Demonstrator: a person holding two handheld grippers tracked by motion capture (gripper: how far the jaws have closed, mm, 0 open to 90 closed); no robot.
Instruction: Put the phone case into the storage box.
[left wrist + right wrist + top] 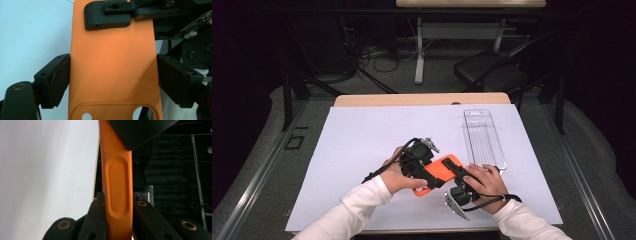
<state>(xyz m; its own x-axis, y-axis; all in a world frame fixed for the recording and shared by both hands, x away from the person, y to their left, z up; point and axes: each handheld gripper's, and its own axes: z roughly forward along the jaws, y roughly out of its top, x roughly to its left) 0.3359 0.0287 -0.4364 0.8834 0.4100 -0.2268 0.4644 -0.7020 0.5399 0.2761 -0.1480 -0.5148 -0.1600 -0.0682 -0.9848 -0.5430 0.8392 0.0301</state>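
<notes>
An orange phone case (439, 172) is held above the white sheet (362, 145) near the front edge of the tabletop (422, 99), a little right of the middle. The left gripper (112, 75) is clamped across the case's width, its fingers (58, 80) pressed against the two long sides, so they stand wide. The right gripper (117, 220) is closed narrow on the thin edge of the case, one finger on each face. A clear plastic package (482, 137) lies open on the sheet toward the right edge, just beyond the right hand (484, 182).

The step in hand is judged to be a two-handed hold of the case, likely ahead of its being put into the package. For the next move, one grip would have to be released while the other is kept firm, and the case would have to be lined up with the package's long axis before being lowered in.
</notes>
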